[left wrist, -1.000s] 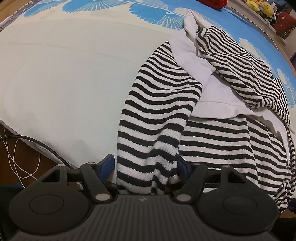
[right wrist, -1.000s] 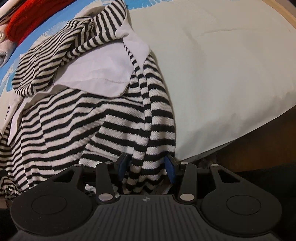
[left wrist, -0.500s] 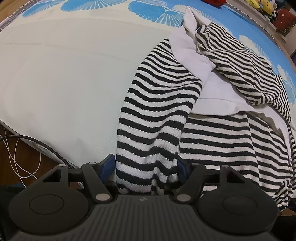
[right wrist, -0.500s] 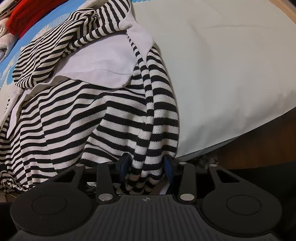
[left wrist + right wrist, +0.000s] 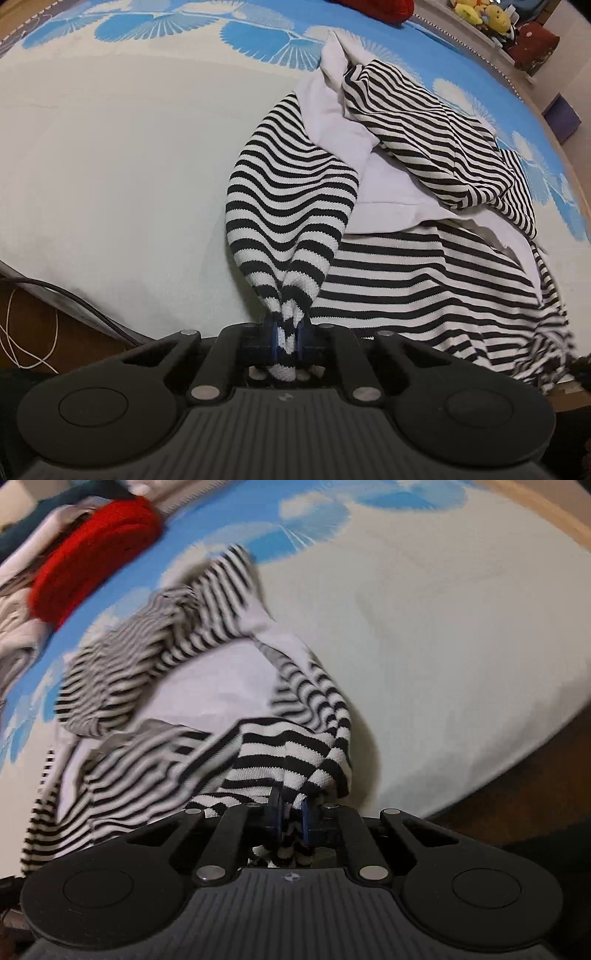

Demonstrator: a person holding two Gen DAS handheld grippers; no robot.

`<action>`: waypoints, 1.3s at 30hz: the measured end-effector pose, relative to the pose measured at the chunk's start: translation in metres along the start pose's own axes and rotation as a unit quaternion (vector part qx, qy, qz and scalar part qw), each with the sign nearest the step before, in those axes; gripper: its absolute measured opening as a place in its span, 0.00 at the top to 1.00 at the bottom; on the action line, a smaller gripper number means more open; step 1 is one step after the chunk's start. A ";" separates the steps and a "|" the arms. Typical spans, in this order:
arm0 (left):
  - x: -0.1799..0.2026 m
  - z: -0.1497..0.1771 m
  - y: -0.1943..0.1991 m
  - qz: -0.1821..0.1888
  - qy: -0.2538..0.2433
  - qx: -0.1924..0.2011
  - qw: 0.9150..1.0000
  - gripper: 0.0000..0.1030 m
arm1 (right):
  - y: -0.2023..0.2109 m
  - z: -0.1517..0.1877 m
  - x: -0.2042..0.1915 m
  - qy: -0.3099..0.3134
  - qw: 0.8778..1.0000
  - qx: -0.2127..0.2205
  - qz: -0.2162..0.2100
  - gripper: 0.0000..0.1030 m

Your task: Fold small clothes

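Note:
A black-and-white striped knit garment (image 5: 424,280) with a white lining panel (image 5: 388,206) lies crumpled on a pale bed sheet (image 5: 110,166). My left gripper (image 5: 286,338) is shut on a bunched striped edge at the garment's near left corner. My right gripper (image 5: 291,819) is shut on another bunched edge of the same striped garment (image 5: 155,760), lifted slightly off the sheet. The garment's far part is rumpled over the white panel (image 5: 210,694).
The sheet has blue fan patterns (image 5: 155,26) at the far side. A red knit item (image 5: 88,557) and other clothes lie beyond the garment. Plush toys (image 5: 480,14) sit at the far right. Cables (image 5: 33,325) hang by the bed's near edge.
Both grippers have closed on the striped fabric that sat between their open jaws. The right gripper has lifted and moved, and its view is now blurred.

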State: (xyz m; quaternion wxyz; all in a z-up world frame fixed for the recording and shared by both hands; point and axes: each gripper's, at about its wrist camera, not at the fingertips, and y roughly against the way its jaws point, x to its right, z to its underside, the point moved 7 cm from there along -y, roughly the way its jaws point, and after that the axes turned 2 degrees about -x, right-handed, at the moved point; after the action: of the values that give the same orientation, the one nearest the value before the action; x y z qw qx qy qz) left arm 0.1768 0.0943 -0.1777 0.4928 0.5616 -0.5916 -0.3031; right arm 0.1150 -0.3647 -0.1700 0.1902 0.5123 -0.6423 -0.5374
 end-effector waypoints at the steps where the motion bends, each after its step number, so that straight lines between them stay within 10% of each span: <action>1: -0.002 0.000 -0.003 -0.003 0.004 -0.008 1.000 0.87 | -0.006 0.003 0.002 -0.004 1.000 -0.014 0.002 0.91; 17: -0.002 0.003 -0.021 -0.033 -0.010 -0.036 0.999 0.75 | -0.024 0.014 -0.010 0.043 0.997 -0.054 0.034 0.81; 30: 0.003 0.004 -0.021 -0.030 -0.034 -0.032 0.998 0.89 | -0.022 0.014 -0.012 0.055 0.997 -0.044 0.037 0.87; 39: 0.022 -0.014 0.043 -0.020 -0.088 0.073 0.993 0.93 | 0.050 -0.029 -0.025 0.034 0.995 0.075 -0.048 0.92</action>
State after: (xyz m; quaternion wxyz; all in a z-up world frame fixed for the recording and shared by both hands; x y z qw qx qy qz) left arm 0.1767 0.0837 -0.1281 0.3905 0.5790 -0.6418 -0.3169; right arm 0.1258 -0.3628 -0.1083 0.1470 0.5734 -0.6486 -0.4784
